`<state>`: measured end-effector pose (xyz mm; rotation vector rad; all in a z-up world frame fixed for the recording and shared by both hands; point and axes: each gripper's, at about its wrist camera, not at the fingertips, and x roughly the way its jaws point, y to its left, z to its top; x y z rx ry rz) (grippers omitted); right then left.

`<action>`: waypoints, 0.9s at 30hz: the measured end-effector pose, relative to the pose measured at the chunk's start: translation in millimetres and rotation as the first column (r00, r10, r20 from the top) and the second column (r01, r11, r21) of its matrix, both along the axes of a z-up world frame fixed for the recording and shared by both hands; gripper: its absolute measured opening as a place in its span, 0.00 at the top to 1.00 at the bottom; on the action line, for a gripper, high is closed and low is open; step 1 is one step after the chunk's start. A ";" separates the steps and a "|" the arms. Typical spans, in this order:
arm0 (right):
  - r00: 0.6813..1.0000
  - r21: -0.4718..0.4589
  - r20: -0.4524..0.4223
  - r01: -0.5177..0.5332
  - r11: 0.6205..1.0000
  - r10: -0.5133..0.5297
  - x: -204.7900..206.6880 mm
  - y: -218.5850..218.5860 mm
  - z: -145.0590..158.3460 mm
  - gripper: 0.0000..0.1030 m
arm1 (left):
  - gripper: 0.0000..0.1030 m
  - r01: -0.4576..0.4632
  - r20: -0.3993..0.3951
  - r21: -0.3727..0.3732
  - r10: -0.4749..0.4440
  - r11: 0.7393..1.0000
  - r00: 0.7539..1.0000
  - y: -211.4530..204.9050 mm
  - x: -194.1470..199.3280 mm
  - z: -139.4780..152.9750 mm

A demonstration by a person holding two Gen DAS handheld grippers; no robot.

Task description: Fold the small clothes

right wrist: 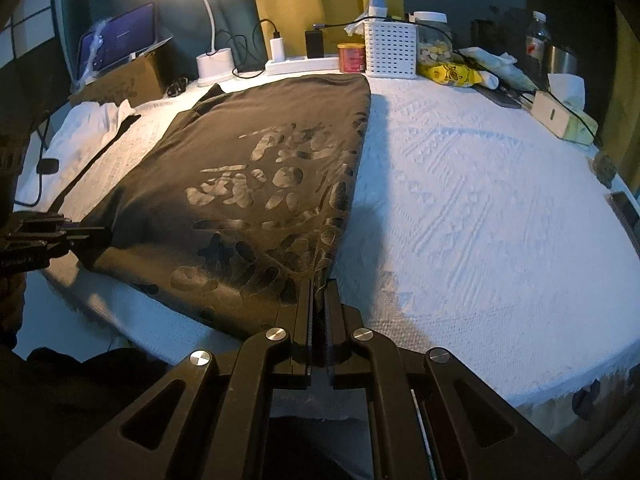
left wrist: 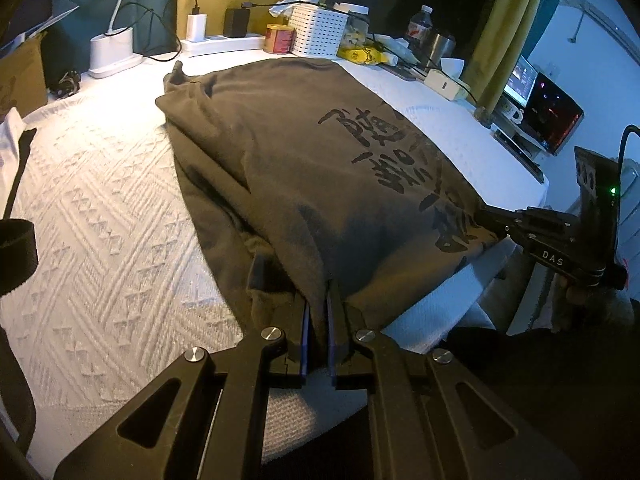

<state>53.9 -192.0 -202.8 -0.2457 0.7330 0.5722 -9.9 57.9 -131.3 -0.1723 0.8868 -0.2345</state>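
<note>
We see a dark olive T-shirt (right wrist: 240,184) with a black brush-lettered print lying lengthwise on the white textured bedspread (right wrist: 480,208), its far end reaching toward the white perforated basket (right wrist: 390,48) at the head of the surface. The shirt is already narrowed: its side toward the bare bedspread forms a straight folded edge running away from the basket, while the opposite side shows bunched, doubled layers. The left gripper (left wrist: 318,312) is pinched tight on the near hem at that bunched corner; the right gripper (right wrist: 319,300) is likewise clamped on the near hem at the straight-edged corner. We judge the lengthwise folds to be done and the crosswise fold, carrying the near hem toward the basket end, still to come. A white garment (right wrist: 88,128) lies beside the shirt, apparently unfolded.
</note>
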 end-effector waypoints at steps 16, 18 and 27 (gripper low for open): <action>0.997 0.049 -0.073 0.027 0.998 -0.024 11.7 -7.9 5.1 0.51 | 0.31 -0.108 0.049 0.020 0.107 0.994 0.993 10.1 6.9 15.4; 0.997 0.060 -0.074 0.034 0.998 -0.030 13.7 -10.1 6.9 0.46 | 0.31 -0.120 0.051 0.016 0.119 0.993 0.992 13.1 8.9 17.0; 0.996 0.089 -0.082 0.052 0.995 -0.045 29.0 -13.2 12.2 0.46 | 0.31 -0.146 0.031 0.025 0.145 0.989 0.989 16.3 25.3 20.2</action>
